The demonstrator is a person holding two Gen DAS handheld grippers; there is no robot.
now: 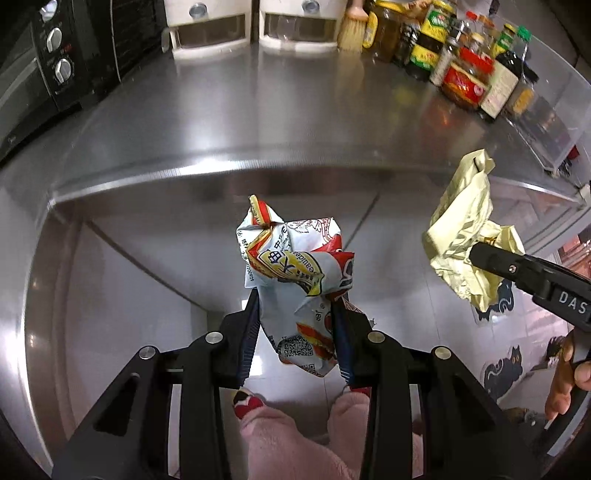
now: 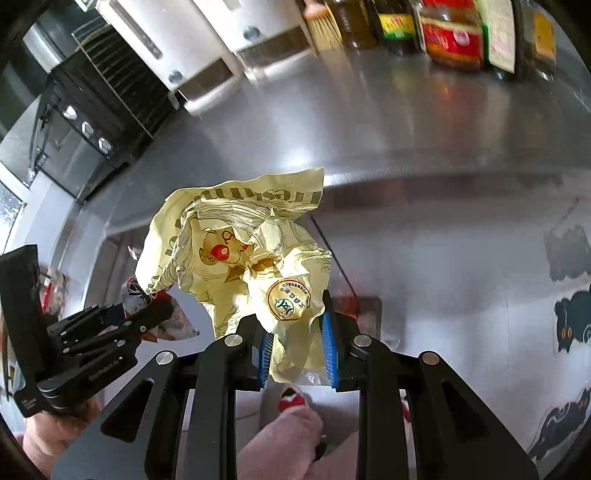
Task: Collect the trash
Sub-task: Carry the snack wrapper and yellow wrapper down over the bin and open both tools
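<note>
My left gripper (image 1: 295, 306) is shut on a crumpled white and red snack wrapper (image 1: 295, 266) and holds it in the air in front of the steel counter edge (image 1: 221, 166). My right gripper (image 2: 295, 314) is shut on a crumpled pale yellow wrapper (image 2: 236, 251), also held off the counter. In the left wrist view the yellow wrapper (image 1: 461, 229) and the right gripper (image 1: 476, 254) show at the right. In the right wrist view the left gripper (image 2: 162, 310) with its white and red wrapper (image 2: 133, 291) shows at the lower left.
A black microwave (image 1: 55, 62) stands at the counter's back left. Two white canisters (image 1: 210, 33) and a brush (image 1: 352, 29) stand at the back. Several sauce bottles and jars (image 1: 461, 62) crowd the back right. Below are the person's pink slippers (image 1: 280, 435) and cat-print floor stickers (image 2: 569, 321).
</note>
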